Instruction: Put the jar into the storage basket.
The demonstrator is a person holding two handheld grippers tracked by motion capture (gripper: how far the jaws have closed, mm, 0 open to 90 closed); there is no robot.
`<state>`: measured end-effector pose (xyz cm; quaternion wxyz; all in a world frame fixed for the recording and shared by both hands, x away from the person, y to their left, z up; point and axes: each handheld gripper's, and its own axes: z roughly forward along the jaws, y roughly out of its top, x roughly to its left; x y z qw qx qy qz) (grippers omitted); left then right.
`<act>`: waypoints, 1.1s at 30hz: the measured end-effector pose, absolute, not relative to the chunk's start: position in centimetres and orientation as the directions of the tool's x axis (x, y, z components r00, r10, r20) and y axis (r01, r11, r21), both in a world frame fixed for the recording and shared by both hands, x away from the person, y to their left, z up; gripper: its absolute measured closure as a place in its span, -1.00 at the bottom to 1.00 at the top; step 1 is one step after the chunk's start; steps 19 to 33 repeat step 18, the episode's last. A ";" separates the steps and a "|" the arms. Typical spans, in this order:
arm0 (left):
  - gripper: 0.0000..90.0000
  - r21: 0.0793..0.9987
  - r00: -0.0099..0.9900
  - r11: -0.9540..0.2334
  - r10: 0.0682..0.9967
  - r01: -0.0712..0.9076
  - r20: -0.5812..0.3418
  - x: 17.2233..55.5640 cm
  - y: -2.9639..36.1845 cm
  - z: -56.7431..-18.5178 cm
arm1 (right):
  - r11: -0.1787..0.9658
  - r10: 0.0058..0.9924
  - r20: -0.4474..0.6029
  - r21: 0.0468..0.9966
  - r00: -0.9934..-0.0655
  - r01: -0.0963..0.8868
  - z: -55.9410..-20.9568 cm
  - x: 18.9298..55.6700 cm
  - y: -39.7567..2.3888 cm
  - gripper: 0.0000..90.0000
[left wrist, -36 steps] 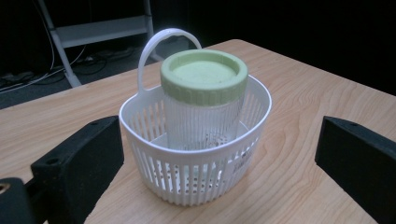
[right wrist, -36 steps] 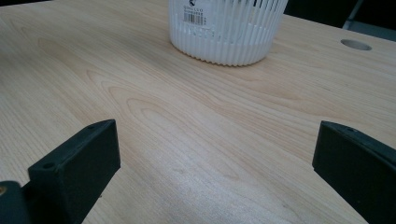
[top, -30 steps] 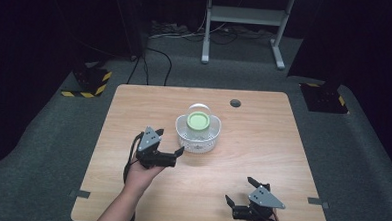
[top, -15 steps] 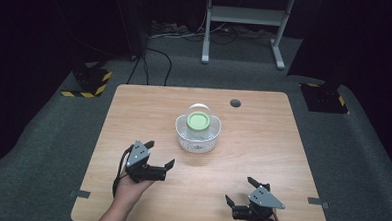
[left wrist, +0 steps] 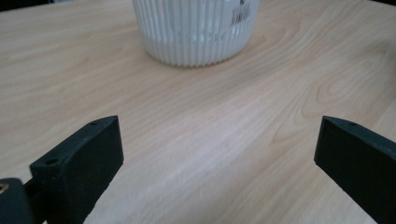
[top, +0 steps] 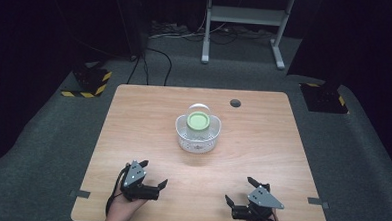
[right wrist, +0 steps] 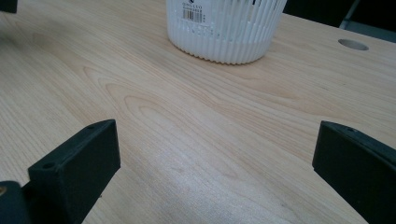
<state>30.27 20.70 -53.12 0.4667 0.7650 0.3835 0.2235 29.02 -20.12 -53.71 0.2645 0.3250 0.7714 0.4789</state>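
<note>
Wood-topped counter (top: 148,133) seen from above: a white ribbed basket (top: 198,137) stands near its middle, with a clear container capped by a green lid (top: 199,121) upright inside it. A small round hole (top: 235,102) sits in the counter top beyond the basket, toward the far right. At the near edge the left hand-held gripper (top: 153,174) rests low, its jaws spread apart and holding nothing, well apart from the basket. The right hand-held gripper (top: 239,191) lies at the near right, jaws likewise spread and empty, also well away from the basket.

From the left gripper view, the two black jaws stand wide apart over bare wood, and the basket's (left wrist: 196,28) ribbed wall rises ahead, a little left of centre, with a barcode label near its top edge.

From the right gripper view, the jaws are again wide apart with only wood grain between them. The basket (right wrist: 226,28) stands ahead, carrying a barcode sticker, and the hole (right wrist: 353,44) shows to its right.
</note>
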 end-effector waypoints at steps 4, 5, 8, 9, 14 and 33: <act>-0.97 0.874 0.589 -0.282 0.808 0.395 -0.005 29.4 22.2 -54.1 | 0.334 0.755 -0.101 0.909 -0.648 0.248 -53.7 29.0 -20.1 -0.98; -0.97 0.875 0.574 -0.294 0.819 0.385 0.022 28.9 23.1 -54.1 | 0.338 0.755 -0.105 0.908 -0.647 0.246 -53.7 29.0 -20.0 -0.98; -0.97 0.867 0.566 -0.314 0.823 0.387 0.046 28.6 23.6 -54.1 | 0.340 0.756 -0.108 0.908 -0.645 0.246 -53.7 29.0 -20.0 -0.98; -0.97 0.862 0.562 -0.332 0.824 0.383 0.068 28.5 23.8 -54.1 | 0.339 0.758 -0.109 0.908 -0.643 0.247 -53.7 29.0 -20.0 -0.98; -0.97 0.830 0.568 -0.421 0.807 0.366 0.159 27.8 23.5 -54.3 | 0.340 0.770 -0.123 0.909 -0.626 0.240 -53.7 28.9 -19.9 -0.98; -0.98 0.811 0.586 -0.458 0.789 0.364 0.184 27.8 23.2 -54.3 | 0.349 0.774 -0.138 0.907 -0.618 0.236 -53.8 28.8 -19.8 -0.98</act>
